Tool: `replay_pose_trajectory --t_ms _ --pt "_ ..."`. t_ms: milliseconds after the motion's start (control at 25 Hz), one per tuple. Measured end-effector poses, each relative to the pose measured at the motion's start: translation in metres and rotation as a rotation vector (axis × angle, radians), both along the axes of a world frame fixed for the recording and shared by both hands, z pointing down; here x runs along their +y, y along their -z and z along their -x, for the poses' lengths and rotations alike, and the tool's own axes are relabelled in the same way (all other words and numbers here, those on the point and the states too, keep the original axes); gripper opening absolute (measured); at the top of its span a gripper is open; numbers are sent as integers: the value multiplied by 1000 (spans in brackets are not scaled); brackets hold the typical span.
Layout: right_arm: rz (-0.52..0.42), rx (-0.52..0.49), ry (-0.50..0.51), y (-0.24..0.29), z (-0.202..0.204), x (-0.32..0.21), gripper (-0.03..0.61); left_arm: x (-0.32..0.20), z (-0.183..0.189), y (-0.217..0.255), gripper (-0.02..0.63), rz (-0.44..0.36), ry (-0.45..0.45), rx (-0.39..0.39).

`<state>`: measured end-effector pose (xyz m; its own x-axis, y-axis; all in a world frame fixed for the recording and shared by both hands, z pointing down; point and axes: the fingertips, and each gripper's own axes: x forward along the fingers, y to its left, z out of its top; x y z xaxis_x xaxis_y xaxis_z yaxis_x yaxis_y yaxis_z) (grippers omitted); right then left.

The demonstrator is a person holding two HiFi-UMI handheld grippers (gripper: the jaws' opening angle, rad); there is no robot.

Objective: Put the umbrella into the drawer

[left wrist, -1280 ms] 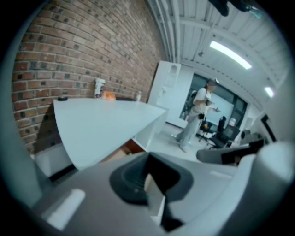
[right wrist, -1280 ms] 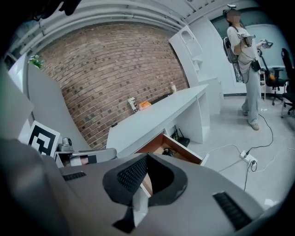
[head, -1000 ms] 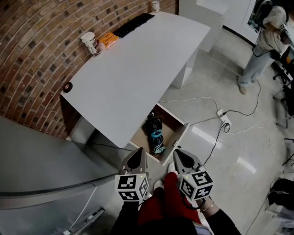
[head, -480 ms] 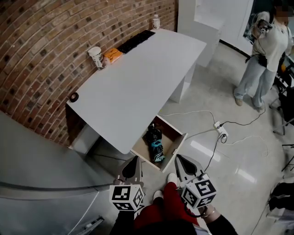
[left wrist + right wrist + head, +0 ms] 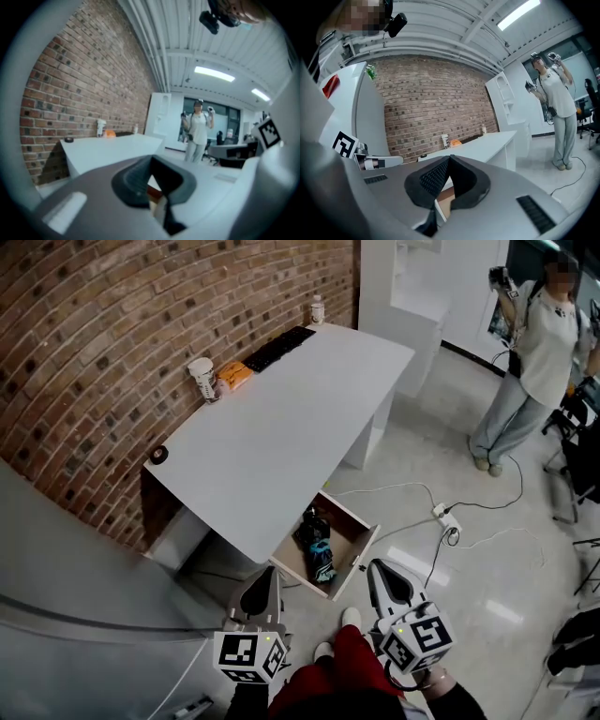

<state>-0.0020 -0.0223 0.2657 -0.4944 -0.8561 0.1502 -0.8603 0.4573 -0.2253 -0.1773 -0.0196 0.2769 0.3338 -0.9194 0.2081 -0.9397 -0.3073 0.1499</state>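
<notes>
The main job looks done to me: the folded black-and-teal umbrella lies inside the open drawer that juts out from under the white desk, resting on the drawer's floor, apart from both of my tools. Nothing of it hangs over the rim as far as I can see from above. What is left, I judge, is at most to push the drawer shut, since its front panel stands well out over the floor; the task itself asks no more than getting the umbrella in. My left tongs are closed all the way, the dark pads meeting at the tip with nothing between them, and they touch nothing. My right tongs are the same: pads pressed together, empty, held in the air just beside my knees and short of the drawer front, both pointing roughly level toward the desk.
</notes>
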Motion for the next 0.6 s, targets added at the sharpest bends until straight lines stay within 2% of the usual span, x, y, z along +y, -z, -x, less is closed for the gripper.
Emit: replay_pose_trajectory --t_ms 600 --pt "-138 -53 -9 59 -1 35 6 38 5 40 3 -98 -35 -14"
